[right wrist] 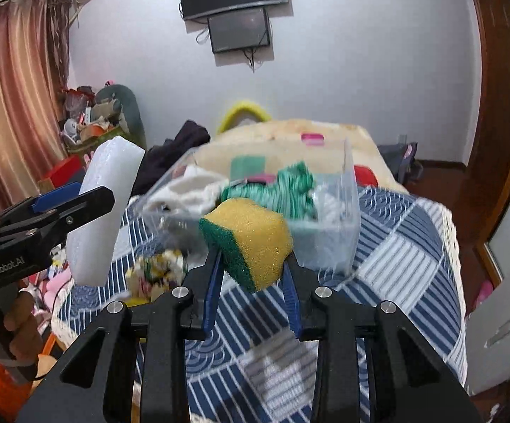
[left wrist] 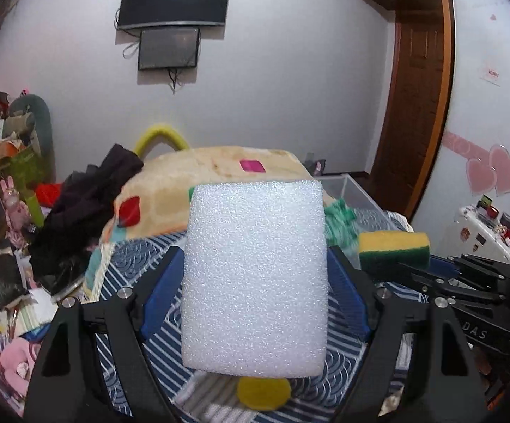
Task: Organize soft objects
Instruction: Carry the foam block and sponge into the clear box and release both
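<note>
left wrist view
- left gripper [left wrist: 255, 282]: jaws clamped on a white foam block [left wrist: 255, 278], held upright and lifted off the bed
- under it: blue-and-white patterned bedspread [left wrist: 170, 349], yellow round piece [left wrist: 263, 396] just below the block
- right of it: yellow-green sponge [left wrist: 394, 249] in the other tool's jaws; clear plastic bin [left wrist: 353, 190] behind, green cloth [left wrist: 339, 220] at its edge
- clutter: folded cream blanket [left wrist: 198, 179], dark clothes [left wrist: 89, 204]

right wrist view
- right gripper [right wrist: 251, 264]: jaws squeezing the yellow-green sponge [right wrist: 251, 243], tilted, in the air just in front of the clear plastic bin [right wrist: 346, 218]
- bin contents: green cloth [right wrist: 290, 190], white cloth [right wrist: 191, 190], more i can't make out; view blurred
- left side: white foam block [right wrist: 105, 211] in the left gripper [right wrist: 92, 204], beside the bin, not over it
- step (judged): both items picked, carrying to bin
- next (judged): bring sponge over the rim and let go inside, then the foam; the block looks bulky, may need laying flat to fit
</note>
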A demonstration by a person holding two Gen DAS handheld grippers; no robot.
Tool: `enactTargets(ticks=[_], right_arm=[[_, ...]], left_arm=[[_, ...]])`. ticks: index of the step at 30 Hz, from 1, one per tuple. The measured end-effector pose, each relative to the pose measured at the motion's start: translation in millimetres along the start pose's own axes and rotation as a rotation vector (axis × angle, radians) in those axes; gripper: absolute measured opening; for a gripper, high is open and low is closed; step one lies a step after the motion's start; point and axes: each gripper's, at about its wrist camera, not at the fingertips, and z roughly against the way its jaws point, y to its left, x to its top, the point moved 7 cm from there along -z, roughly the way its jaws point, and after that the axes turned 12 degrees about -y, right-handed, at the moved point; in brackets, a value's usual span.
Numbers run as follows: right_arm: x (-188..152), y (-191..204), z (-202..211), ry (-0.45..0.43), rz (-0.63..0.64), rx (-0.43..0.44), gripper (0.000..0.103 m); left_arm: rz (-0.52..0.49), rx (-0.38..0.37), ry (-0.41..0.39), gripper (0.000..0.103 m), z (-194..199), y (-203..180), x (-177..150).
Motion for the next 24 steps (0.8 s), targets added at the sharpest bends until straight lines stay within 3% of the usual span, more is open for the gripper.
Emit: enactTargets(ticks=[13, 24], right_arm=[[33.9, -9.6, -30.7, -0.061, -0.005, -0.008, 0.029], [13.8, -8.3, -71.3, 0.038, -0.017, 0.029, 0.029]], left_arm=[[-0.024, 0.016, 0.005, 0.08, -61.4, 1.5, 19.6], [-0.058, 0.045, 0.105, 0.08, -117.2, -0.9, -1.2]])
